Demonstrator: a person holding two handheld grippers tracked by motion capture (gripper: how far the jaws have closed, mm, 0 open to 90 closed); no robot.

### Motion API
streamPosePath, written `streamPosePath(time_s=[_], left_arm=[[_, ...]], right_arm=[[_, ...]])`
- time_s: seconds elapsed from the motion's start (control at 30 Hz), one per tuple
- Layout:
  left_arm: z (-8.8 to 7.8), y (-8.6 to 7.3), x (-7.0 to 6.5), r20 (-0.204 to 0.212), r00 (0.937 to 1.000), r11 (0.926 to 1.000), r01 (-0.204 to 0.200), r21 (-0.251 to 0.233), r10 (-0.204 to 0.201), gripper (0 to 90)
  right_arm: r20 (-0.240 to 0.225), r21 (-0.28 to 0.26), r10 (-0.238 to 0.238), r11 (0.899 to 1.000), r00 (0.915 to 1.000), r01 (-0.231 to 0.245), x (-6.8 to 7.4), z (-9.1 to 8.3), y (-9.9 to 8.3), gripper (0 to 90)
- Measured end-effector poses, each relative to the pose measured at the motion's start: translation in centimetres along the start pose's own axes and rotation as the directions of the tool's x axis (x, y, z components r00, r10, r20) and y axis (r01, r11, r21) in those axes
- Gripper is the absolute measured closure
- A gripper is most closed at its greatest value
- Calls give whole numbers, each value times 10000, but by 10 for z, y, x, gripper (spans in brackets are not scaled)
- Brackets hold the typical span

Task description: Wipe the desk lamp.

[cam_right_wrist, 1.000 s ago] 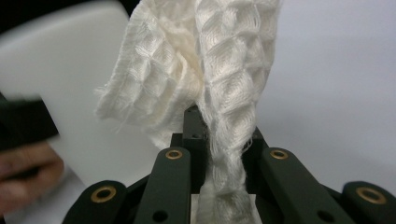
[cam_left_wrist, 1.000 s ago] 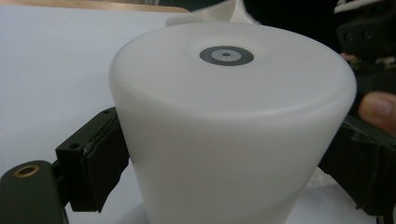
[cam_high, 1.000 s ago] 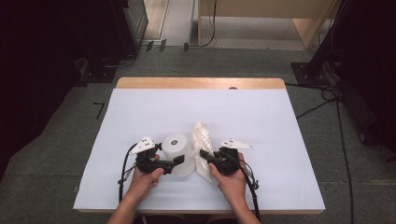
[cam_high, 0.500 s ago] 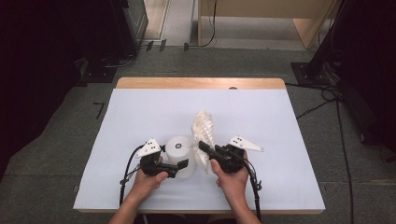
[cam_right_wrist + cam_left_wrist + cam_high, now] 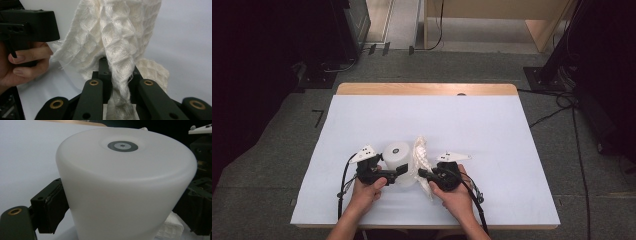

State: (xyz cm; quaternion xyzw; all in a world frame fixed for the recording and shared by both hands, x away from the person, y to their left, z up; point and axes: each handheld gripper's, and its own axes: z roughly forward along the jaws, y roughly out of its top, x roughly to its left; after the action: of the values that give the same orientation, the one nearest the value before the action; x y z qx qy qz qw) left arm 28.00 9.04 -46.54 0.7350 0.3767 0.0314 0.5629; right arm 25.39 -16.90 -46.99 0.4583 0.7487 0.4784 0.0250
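A white, frosted plastic container [image 5: 395, 154] stands upside down on the table near its front edge; a grey round mark [image 5: 122, 146] sits on its top. My left gripper [image 5: 398, 173] is shut on it, with a black pad [image 5: 50, 203] pressed against each side of its wall [image 5: 120, 195]. Just to its right, a white waffle-weave cloth [image 5: 419, 150] hangs bunched, touching the container's side. My right gripper [image 5: 423, 173] is shut on it. In the right gripper view the cloth [image 5: 120, 42] is pinched into a narrow strand between the jaws [image 5: 120, 82].
The table wears a white cover [image 5: 512, 145], with a strip of bare wood [image 5: 427, 89] along the far edge. The left hand and its gripper body [image 5: 27, 25] sit close to the cloth's left. Cables [image 5: 562, 107] and dark equipment [image 5: 347, 25] lie on the floor beyond.
The right gripper has shifted slightly left with the cloth, bringing it up against the container. The left gripper and the container have hardly moved.
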Motion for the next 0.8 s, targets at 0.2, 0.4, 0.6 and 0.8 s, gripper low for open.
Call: streamPosePath(time_s=[0.2, 0.4, 0.6, 0.8], left_arm=[[1, -4, -14, -171, 9877, 9874, -1551, 330, 1557, 86], [2, -4, -14, -239, 9893, 9894, -1433, 251, 1439, 86], [0, -3, -5, -19, 9980, 9980, -626, 46, 626, 87], [2, -5, -12, -351, 9881, 9887, -1499, 19, 1499, 87]], right_arm=[[-79, -1339, -179, 9909, 9998, 167, 8, -10, 15, 802], [-165, -2230, -485, 9739, 9987, 436, 21, -24, 25, 799], [-118, -564, 30, 9984, 9999, -37, 10, -7, 12, 800], [-227, -1236, -87, 9923, 9997, 58, 12, -15, 22, 796]])
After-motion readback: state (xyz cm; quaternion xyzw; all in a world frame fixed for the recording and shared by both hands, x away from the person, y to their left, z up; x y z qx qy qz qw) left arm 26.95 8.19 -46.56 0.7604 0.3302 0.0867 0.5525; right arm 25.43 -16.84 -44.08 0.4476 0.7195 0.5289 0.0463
